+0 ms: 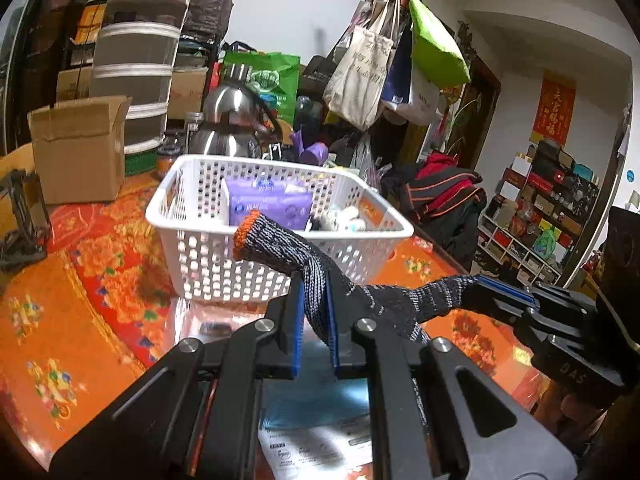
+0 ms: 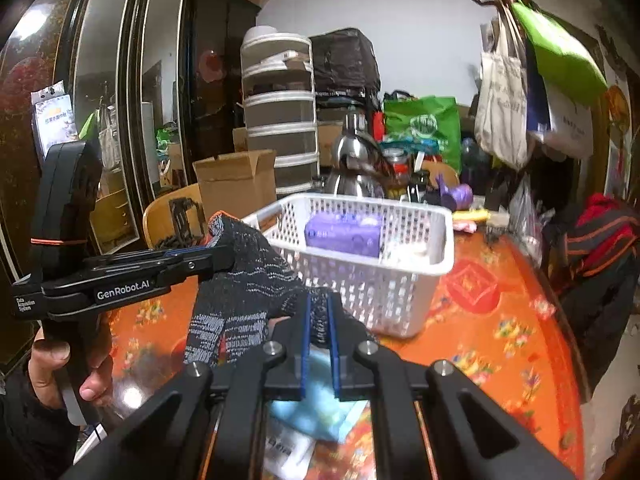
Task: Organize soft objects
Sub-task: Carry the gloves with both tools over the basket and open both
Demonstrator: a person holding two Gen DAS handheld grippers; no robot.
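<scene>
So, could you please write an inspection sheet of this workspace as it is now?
Surface: table with an orange flowered cover.
Job's things: knit glove held in the air between both grippers; white basket behind it holds a purple pack and small white items.
Clutter: cardboard box, steel kettle, papers under the grippers.
Grippers: left gripper shut on the glove; right gripper shut on the glove.
Cables: nothing seen.
Surroundings: coat rack with bags, dark cabinet, shelves.
</scene>
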